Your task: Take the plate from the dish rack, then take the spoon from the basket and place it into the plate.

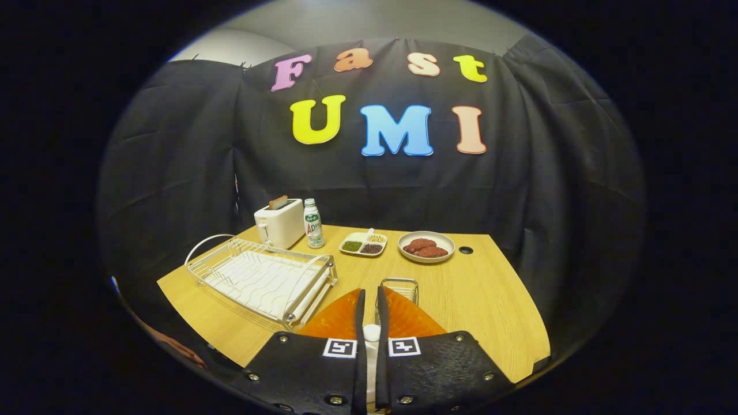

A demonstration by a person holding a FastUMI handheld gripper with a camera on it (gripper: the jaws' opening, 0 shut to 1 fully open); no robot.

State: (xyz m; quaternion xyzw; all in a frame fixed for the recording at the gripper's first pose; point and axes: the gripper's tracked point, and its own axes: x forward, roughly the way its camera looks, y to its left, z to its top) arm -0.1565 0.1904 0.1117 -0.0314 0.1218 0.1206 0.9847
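White spoon [371, 333] is sitting gripped between my nearly closed fingers [369, 300], hovering over orange plate [369, 320], basket [399, 286] just beyond.

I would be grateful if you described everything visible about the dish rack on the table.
The dish rack is a silvery metal wire frame over a white ribbed drain tray, with a looped wire handle arching at its far end. It sits flat on the wooden table, ahead and to one side of the gripper, just in front of the white toaster. No dishes stand in it. An orange plate lies close beside its near corner; contact is unclear.
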